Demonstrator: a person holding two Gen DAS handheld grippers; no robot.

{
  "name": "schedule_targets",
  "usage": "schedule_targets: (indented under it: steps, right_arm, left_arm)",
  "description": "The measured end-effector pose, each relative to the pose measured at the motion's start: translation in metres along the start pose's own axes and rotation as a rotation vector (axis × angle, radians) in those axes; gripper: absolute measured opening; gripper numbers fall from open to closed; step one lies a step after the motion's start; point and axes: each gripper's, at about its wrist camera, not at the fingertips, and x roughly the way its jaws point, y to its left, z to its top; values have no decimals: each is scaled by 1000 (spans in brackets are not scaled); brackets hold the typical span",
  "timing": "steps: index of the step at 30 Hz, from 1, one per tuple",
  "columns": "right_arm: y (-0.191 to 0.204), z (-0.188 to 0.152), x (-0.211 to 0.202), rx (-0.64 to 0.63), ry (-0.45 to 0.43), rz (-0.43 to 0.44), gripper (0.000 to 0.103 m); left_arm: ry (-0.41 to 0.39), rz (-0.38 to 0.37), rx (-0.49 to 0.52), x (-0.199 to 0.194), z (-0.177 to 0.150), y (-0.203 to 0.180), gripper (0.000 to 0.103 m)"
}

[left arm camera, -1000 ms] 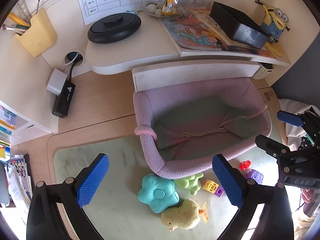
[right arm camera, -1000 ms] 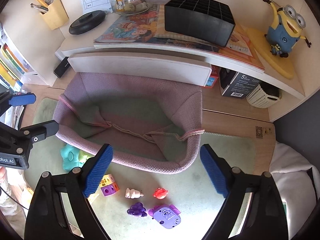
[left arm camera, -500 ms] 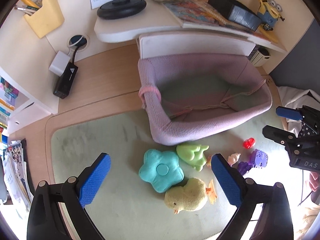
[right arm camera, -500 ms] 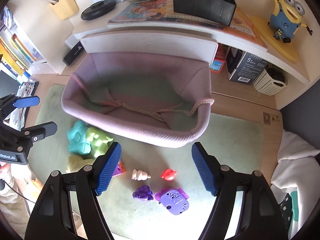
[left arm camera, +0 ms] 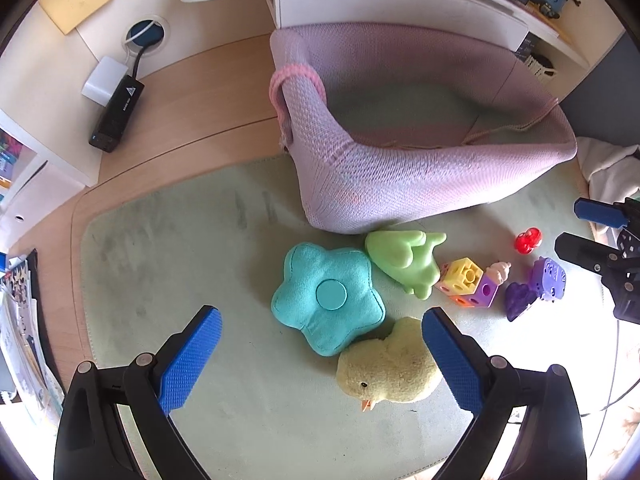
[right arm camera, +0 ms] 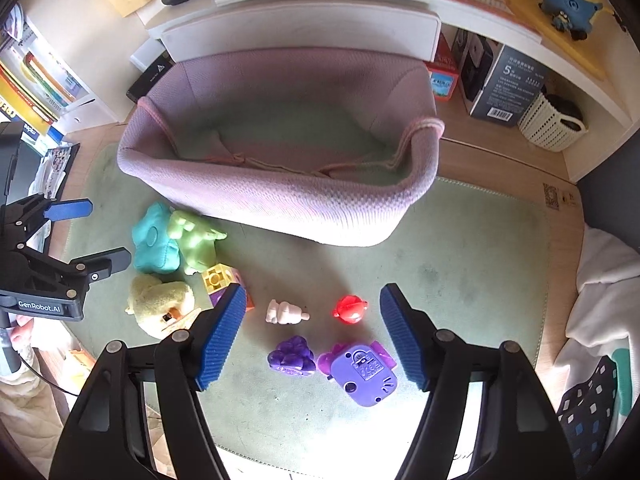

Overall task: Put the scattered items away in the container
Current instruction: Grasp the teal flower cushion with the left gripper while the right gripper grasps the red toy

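A pink knitted basket stands empty on the green mat. In front of it lie a teal star cushion, a green plush, a yellow chick and a coloured block cube. My left gripper hangs open over the cushion and chick. My right gripper is closing above a white toy, a red toy, purple grapes and a purple cat toy. Its pads touch nothing.
A white shelf stands right behind the basket. A black adapter lies on the wooden floor at the left. A dark box and a white lattice basket sit back right; white cloth lies at the right.
Both grippers have sunk toward the mat and tipped further down, so the toys look larger and the shelf has slid out of view. The right jaws have narrowed.
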Motion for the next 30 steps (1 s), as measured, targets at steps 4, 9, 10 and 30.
schedule_targets:
  steps: [4, 9, 10, 30]
  right_arm:
    - [-1, -3, 10, 17, 15, 3, 64]
    - [-4, -6, 20, 32, 20, -1, 62]
    - [-4, -7, 22, 33, 20, -6, 62]
    - [-12, -18, 65, 103, 77, -29, 50]
  left_arm:
    - [13, 5, 8, 9, -1, -1, 91]
    - [38, -25, 17, 21, -2, -1, 91]
    - [37, -27, 13, 23, -2, 0, 91]
    - [91, -39, 25, 58, -10, 8, 78]
